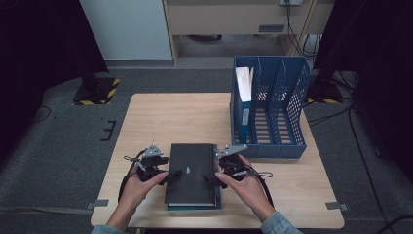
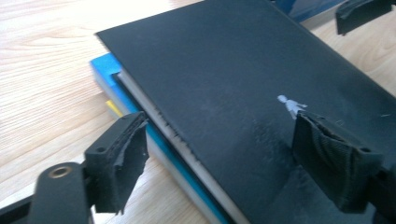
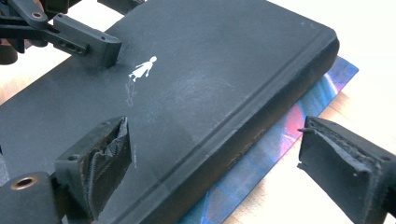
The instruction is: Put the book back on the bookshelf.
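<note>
— Fingers first: what are the jaws doing?

— Both pairs stand spread and pinch nothing. The left gripper straddles the page edge of the black book, one frayed fabric pad off the edge, the other over the cover. The right gripper straddles the spine edge the same way.

— And the book itself?

— Matte black hardcover with a rounded spine, lying flat on a blue book at the near middle of the pale wood-grain table. The gripper views reveal a tiny white figure printed on the cover; I can read no writing.

— Farther back?

— From above, a blue perforated plastic file rack stands at the right, with white papers in its left slot.
</note>
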